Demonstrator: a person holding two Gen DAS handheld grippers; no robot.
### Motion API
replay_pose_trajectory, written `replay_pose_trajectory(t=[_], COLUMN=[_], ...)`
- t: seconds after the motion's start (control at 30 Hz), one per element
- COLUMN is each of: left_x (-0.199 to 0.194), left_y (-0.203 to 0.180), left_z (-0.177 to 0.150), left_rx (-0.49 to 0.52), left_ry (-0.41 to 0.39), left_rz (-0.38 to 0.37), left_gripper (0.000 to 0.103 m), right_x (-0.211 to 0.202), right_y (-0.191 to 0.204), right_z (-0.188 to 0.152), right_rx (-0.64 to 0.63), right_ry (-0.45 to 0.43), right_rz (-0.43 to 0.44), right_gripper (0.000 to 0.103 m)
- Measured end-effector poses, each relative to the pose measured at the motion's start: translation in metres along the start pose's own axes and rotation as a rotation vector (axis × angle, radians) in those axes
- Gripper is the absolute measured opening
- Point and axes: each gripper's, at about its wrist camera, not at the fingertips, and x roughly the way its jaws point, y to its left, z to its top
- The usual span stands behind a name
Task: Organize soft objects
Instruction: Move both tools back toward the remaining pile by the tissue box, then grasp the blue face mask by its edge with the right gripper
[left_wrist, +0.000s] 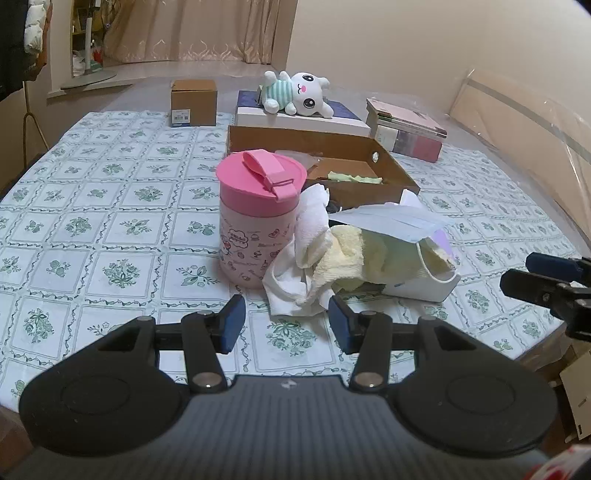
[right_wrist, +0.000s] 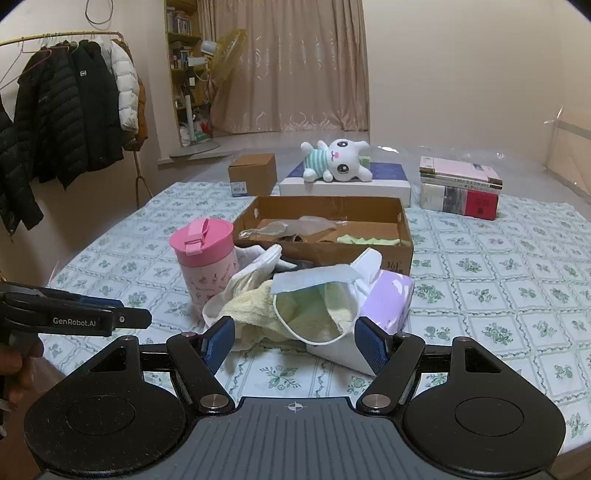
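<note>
1. Clearly, the left gripper has its jaws apart with nothing between them; it hangs just short of the near edge of the white cloth, probably lined up to pinch that loose corner.
2. Likewise, the right gripper stands with its jaws wide apart and empty, framing the yellow towel and the white pouch without pressing on either.
3. Both grippers come at the heap from the near side of the table, likely because the soft things lie bunched there in easy reach.
4. The heap sits mid-table, touching the pink cup on one side and the lilac packet on the other, just in front of the cardboard tray.
5. Its long axis runs across the view, cup to packet; a blue face mask lies on top along that same line.
6. A green cloth already lies inside the tray, which suggests where the rest belongs.
7. Farther back, a plush toy lies on its side on a flat box, head pointing right.
</note>
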Motion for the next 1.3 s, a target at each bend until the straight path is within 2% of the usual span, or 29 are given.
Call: replay_pose_trajectory(t=[0.2,0.5,0.83,1.07,1.13,1.17,1.3], left_x=[0.004,0.015,0.037,0.054,0.057,0.059,0.065], left_y=[-0.003,-0.007,-0.004,0.002,0.003,0.004,0.003], left_z=[0.003,0.011,0.019,0.022,0.022,0.023,0.022], left_rx=[0.008,0.029,0.040,0.020,0.013,0.009,0.007], left_ry=[0.000,-0.006,0.003,0.021,0.024,0.028,0.040], left_rz=[-0.001,-0.005,-0.005,-0.023,-0.031,-0.034,-0.041], left_gripper=[0.045,0.047,0.048,0.049,0.049,0.049,0.049], right_x=[0.002,0.023,0.076,0.112,0.121,0.125,0.136], right_y=[0.000,0.004,0.013,0.024,0.025,0.024,0.022], right_z=[0.002,0.007,0.003,-0.003,-0.003,-0.002,0.004], right_rx=[-0.020,-0.152,-0.399,-0.601,-0.615,-0.613,-0.615], right_ry=[-0.007,0.004,0.043,0.061,0.061,0.058,0.062], right_rz=[-0.011,-0.034,-0.071,-0.063,-0.057,-0.053,-0.052], right_gripper=[0.071,0.071,0.071,0.071,0.071,0.070,0.047])
